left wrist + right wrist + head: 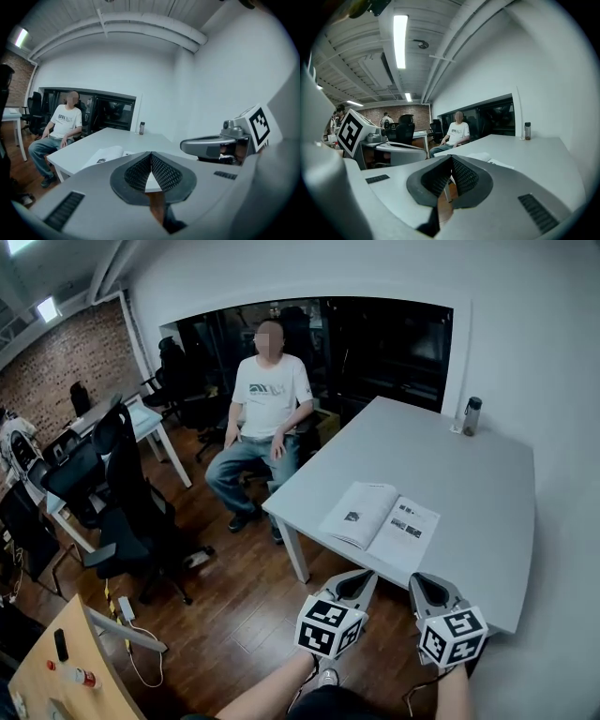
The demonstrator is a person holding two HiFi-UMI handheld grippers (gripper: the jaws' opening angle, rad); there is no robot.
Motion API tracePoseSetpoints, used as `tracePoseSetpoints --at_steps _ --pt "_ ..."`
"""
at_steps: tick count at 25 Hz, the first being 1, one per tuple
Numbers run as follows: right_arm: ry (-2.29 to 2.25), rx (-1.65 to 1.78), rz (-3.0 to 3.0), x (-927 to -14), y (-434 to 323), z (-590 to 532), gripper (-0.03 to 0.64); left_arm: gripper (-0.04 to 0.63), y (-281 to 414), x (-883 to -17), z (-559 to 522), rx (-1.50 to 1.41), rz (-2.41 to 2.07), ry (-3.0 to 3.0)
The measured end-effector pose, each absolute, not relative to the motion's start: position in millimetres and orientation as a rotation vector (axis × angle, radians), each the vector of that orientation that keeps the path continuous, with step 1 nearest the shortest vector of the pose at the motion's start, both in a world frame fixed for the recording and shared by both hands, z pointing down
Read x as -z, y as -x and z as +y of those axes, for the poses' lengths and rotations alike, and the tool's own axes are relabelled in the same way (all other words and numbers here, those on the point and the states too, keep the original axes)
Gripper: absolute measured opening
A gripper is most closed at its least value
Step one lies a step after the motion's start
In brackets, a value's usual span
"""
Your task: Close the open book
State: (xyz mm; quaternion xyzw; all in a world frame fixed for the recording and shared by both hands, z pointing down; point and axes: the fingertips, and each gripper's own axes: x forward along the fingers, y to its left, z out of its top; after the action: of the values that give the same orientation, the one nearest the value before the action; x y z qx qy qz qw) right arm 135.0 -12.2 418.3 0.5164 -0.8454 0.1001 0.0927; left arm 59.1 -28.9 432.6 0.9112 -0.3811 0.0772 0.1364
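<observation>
- I found the open book lying flat, pages up, close to the near edge of the grey surface.
- My left gripper hovered at that near edge, just short of the book, its fingers clenched on nothing.
- My right gripper hung beside it on the right, fingers clenched and empty too.
- A bottle stood at the far edge, and a person sat beyond the far left corner.

White walls meet a brick wall at far left. A dark window runs behind a grey table. Black office chairs stand on a wooden plank floor. A ceiling strip light is lit.
</observation>
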Motion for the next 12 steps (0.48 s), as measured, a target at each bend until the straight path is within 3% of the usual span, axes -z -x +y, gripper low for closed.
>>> tracePoseSetpoints --at_steps 12 --pt "-1.593 -0.390 -2.362 -450.7 -122.0 -71.0 0.003 0.005 -40.1 -471.7 -98.3 -0.247 -0.988 -2.584"
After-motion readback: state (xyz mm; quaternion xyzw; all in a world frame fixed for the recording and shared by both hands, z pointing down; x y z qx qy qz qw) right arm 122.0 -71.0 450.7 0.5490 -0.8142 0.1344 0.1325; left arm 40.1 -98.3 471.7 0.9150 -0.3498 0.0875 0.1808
